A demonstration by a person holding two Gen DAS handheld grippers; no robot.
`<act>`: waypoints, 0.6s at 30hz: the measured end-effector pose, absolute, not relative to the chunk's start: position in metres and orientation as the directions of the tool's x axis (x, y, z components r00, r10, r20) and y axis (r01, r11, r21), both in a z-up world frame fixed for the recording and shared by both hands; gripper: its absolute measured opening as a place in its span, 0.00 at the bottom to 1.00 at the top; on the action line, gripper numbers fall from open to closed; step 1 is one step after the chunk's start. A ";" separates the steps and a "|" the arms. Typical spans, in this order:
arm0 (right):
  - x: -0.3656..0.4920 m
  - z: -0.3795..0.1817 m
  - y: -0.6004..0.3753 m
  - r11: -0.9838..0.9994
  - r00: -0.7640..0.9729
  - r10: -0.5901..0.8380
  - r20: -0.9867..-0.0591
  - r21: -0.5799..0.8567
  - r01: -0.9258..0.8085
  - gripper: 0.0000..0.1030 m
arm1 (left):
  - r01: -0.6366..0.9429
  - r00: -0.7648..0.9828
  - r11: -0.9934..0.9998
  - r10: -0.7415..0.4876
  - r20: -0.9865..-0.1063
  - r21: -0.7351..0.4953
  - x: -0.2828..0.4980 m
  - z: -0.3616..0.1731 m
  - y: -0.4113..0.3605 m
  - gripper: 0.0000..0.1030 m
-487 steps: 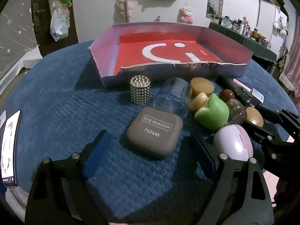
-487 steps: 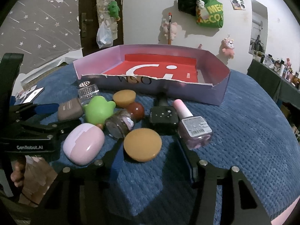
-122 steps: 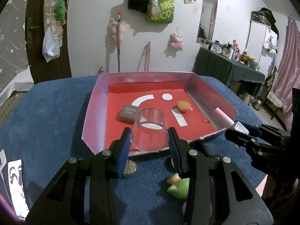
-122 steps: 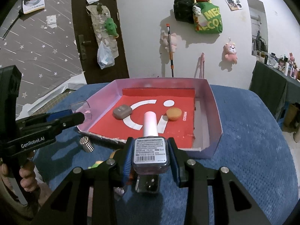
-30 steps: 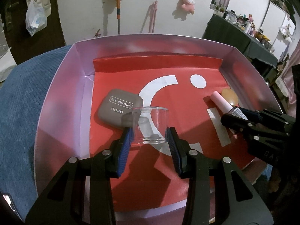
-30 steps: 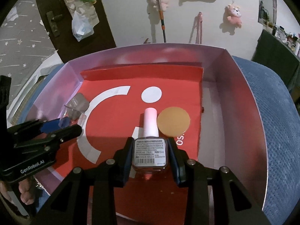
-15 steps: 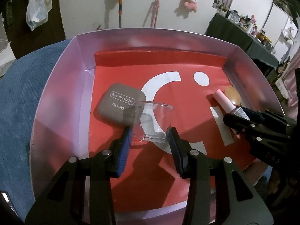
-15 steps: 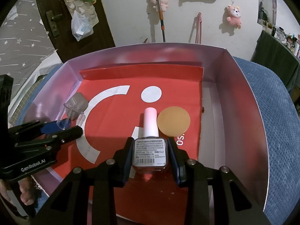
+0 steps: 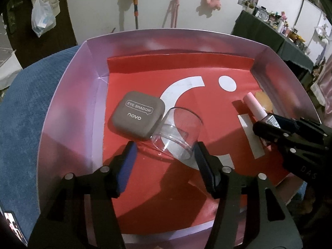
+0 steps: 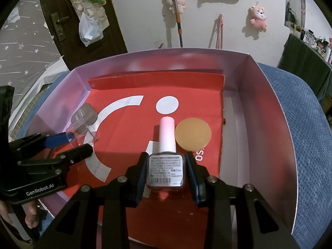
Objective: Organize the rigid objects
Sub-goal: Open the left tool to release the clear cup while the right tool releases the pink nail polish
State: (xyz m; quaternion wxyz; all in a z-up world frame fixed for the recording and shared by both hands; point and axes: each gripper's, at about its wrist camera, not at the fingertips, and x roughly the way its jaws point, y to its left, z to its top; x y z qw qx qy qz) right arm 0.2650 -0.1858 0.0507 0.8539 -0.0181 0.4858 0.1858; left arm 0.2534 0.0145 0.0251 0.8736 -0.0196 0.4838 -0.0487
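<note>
The clear cup (image 9: 178,132) has tipped against the eyeshadow case (image 9: 138,117) as the left claw (image 9: 164,157) spread apart; right claw (image 10: 167,173) clamps the bottle (image 10: 166,166).

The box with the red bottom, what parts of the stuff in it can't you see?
- Orange disc: left wrist view, mostly hidden behind the nail polish bottle.
- Nail polish bottle: right wrist view, its sides are covered by the right hand-held gripper.
- Eye shadow case: right wrist view, print too small; clear cup covers its near end.
- Box: near wall cut off.
</note>
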 end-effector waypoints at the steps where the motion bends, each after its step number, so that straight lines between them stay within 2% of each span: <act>1: 0.265 0.051 -0.186 0.930 0.459 0.301 -0.836 0.151 -0.335 0.38 | 0.065 0.528 0.994 -0.107 -0.843 -0.085 0.253 0.025 0.015 0.55; 5: 0.264 0.054 -0.188 0.929 0.467 0.309 -0.828 0.156 -0.336 0.40 | 0.066 0.529 0.993 -0.120 -0.840 -0.101 0.252 0.027 0.016 0.58; 8: 0.261 0.062 -0.189 0.928 0.489 0.313 -0.814 0.153 -0.340 0.49 | 0.065 0.538 0.993 -0.115 -0.835 -0.095 0.250 0.029 0.016 0.59; 18: 0.244 0.081 -0.194 0.925 0.530 0.334 -0.779 0.162 -0.344 0.61 | 0.078 0.574 0.994 -0.112 -0.811 -0.082 0.235 0.044 0.012 0.68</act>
